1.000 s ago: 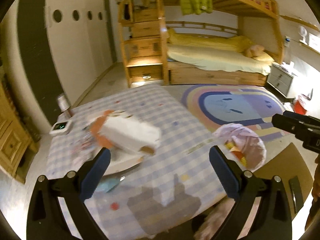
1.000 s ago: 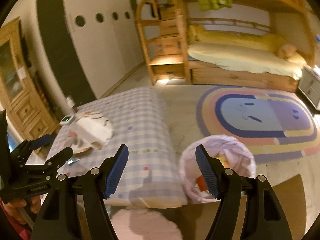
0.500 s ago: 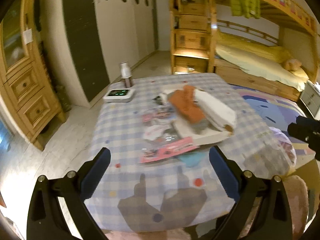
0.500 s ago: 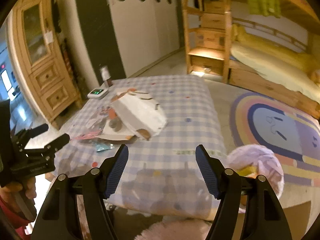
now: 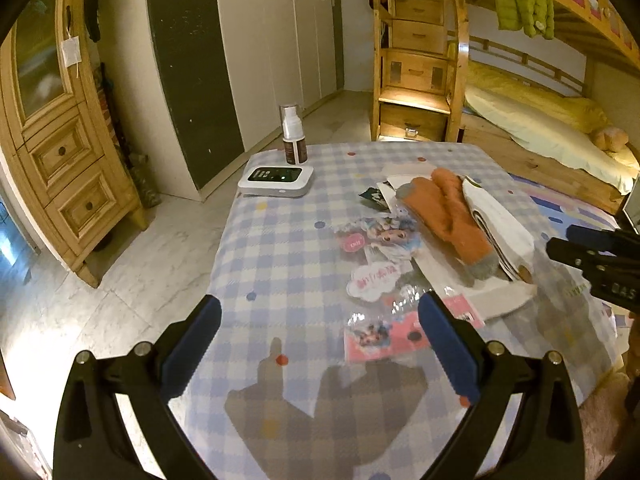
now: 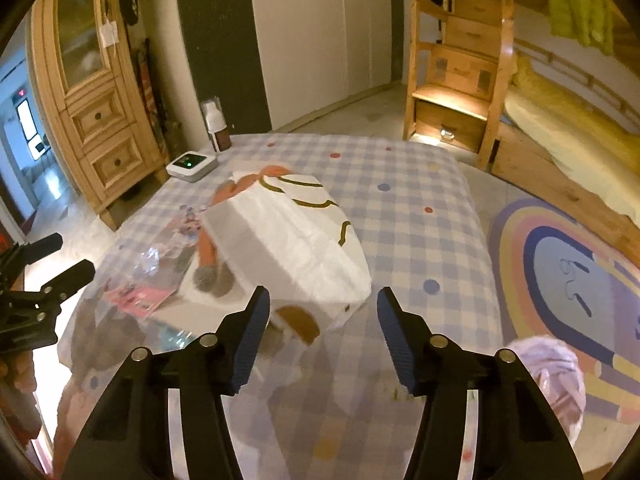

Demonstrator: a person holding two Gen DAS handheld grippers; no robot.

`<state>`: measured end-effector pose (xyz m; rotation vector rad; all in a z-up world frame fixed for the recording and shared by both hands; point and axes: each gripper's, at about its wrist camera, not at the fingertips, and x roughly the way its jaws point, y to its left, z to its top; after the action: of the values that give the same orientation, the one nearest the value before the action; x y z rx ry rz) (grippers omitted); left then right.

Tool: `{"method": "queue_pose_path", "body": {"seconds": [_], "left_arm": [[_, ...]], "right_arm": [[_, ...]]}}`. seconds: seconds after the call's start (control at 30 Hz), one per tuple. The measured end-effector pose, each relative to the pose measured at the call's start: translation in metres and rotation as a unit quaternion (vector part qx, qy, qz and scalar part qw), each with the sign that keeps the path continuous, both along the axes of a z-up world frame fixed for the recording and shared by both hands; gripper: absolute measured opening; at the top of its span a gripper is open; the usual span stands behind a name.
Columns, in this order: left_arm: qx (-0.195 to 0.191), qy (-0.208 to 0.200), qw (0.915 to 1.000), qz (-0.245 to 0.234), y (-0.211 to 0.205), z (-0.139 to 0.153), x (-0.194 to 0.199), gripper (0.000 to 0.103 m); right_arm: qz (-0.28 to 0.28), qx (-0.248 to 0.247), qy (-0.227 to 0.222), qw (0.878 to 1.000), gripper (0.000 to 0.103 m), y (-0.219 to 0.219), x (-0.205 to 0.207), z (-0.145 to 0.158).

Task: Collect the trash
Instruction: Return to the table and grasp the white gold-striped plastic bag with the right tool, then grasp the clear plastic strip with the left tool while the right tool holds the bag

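Observation:
Trash lies on a checked tablecloth [image 5: 288,256]: a pink wrapper [image 5: 384,334], a round pink sticker [image 5: 374,282], a cartoon-print packet [image 5: 384,236] and clear crumpled plastic [image 6: 154,260]. A white paper bag [image 6: 292,236] and orange socks [image 5: 452,216] rest on a white box [image 5: 492,296]. My left gripper [image 5: 320,344] is open and empty above the table's near edge, its right finger over the pink wrapper. My right gripper [image 6: 324,332] is open and empty just in front of the white bag. A pink-lined trash bin [image 6: 552,376] stands on the floor to the right.
A white device with a green light [image 5: 276,180] and a brown spray bottle [image 5: 294,136] stand at the table's far corner. A wooden cabinet [image 5: 60,140] is at left. A bunk bed with stair drawers [image 5: 420,80] and a colourful rug [image 6: 572,272] lie beyond.
Both grippers have swung left from the trash bin toward the table. The left one now faces the wrappers; the right one has moved in close to the white bag.

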<state>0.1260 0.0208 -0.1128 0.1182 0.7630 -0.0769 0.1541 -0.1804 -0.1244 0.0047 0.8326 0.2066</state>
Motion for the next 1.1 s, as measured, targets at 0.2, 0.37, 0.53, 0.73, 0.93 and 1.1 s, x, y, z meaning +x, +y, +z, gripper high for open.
{"method": "queue_pose_path", "body": {"seconds": [0.2, 0.37, 0.53, 0.73, 0.93, 1.1], "left_arm": [[0.000, 0.008, 1.0000, -0.002, -0.006, -0.005, 0.020, 0.096], [0.007, 0.010, 0.9999, -0.010, -0.011, -0.008, 0.025, 0.096], [0.010, 0.013, 0.9998, -0.013, -0.015, -0.009, 0.026, 0.096], [0.008, 0.012, 0.9998, -0.013, -0.015, -0.007, 0.023, 0.096], [0.007, 0.003, 0.9999, -0.013, -0.011, 0.000, 0.008, 0.096], [0.006, -0.002, 0.9999, -0.013, -0.011, 0.005, -0.006, 0.096]], "right_arm": [[0.025, 0.023, 0.008, 0.999, 0.064, -0.003, 0.033, -0.014], [0.050, 0.024, 0.016, 0.998, 0.069, 0.000, 0.055, -0.024], [0.070, 0.025, 0.048, 0.996, 0.059, 0.001, 0.066, -0.040], [0.075, 0.012, 0.046, 0.996, 0.019, 0.000, 0.046, -0.036], [0.053, 0.039, 0.014, 0.998, 0.013, -0.014, 0.012, -0.003], [0.002, 0.065, -0.023, 0.998, 0.011, -0.031, -0.019, 0.036]]}}
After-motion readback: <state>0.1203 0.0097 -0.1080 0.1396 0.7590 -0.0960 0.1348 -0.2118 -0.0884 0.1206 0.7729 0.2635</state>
